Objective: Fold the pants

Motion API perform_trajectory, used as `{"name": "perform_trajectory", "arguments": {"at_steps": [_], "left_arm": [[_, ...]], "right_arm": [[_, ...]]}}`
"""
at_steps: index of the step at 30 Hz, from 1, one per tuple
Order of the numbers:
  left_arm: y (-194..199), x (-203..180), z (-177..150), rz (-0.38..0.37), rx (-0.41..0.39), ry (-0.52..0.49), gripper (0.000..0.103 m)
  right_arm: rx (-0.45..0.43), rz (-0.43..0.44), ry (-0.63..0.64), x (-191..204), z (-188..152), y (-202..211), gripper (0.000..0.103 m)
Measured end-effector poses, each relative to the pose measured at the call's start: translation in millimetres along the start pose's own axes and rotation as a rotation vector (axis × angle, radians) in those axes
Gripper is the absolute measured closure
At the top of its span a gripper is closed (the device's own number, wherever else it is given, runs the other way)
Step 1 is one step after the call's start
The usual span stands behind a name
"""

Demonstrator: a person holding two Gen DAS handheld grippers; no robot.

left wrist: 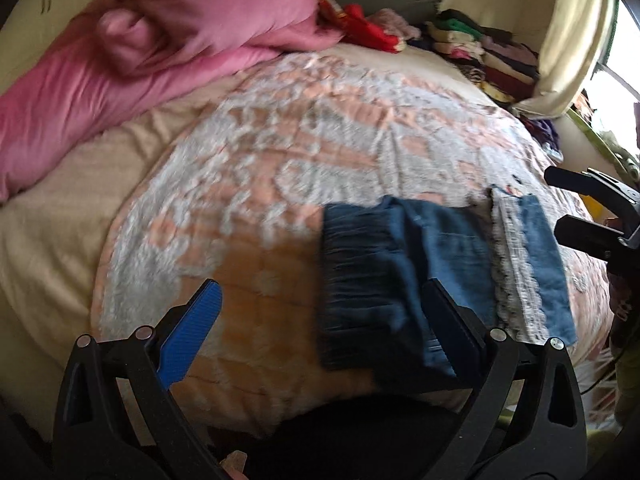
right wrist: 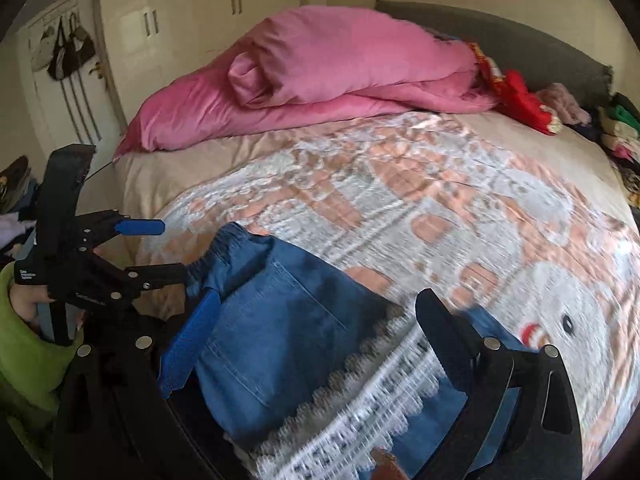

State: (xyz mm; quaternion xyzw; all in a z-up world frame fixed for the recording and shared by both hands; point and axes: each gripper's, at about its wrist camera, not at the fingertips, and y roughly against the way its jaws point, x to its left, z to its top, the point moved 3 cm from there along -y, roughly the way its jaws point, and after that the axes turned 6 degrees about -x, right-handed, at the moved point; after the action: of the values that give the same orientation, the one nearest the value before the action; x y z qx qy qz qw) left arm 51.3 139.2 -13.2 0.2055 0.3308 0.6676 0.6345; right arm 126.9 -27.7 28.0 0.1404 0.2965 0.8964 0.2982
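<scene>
I have the pants point(left wrist: 404, 280) lying folded on the bed point(left wrist: 280, 160), lower right of frame. Both my left gripper point(left wrist: 320, 320) and right gripper point(right wrist: 316, 328) have fingers apart, empty. Snagging the lace trim point(right wrist: 360, 400) could undo the fold.

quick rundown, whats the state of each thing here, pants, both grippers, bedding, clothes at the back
pants: folded into a compact bundle, flat on the bedspread, lace-trimmed hem on top
left gripper: open, jaws wide apart, holding nothing
right gripper: open, jaws spread above the pants, not gripping
bedspread: spread over the bed, slightly wrinkled
pink duvet: bunched up in a heap near the headboard
clothes pile: stacked, mostly folded, at the bed's far corner
</scene>
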Motion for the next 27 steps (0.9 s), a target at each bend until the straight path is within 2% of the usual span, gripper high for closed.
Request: {"name": "perform_trajectory", "arguments": {"at_steps": [6, 13, 19, 27], "left_arm": [[-18.6, 13.5, -13.6, -0.060, 0.060, 0.064, 0.010], [-32.1, -7.6, -25.7, -0.170, 0.122, 0.015, 0.012], [-33.9, -3.9, -27.8, -0.200, 0.135, 0.041, 0.012], [-35.8, -3.2, -28.0, -0.199, 0.145, 0.043, 0.012]], "right_arm": [[0.056, 0.078, 0.030, 12.6, 15.2, -39.1, 0.005], [0.139, 0.163, 0.038, 23.0, 23.4, -82.5, 0.005], [0.221, 0.229, 0.082, 36.7, 19.6, -116.8, 0.005], [0.319, 0.297, 0.090, 51.3, 7.3, -153.4, 0.005]]}}
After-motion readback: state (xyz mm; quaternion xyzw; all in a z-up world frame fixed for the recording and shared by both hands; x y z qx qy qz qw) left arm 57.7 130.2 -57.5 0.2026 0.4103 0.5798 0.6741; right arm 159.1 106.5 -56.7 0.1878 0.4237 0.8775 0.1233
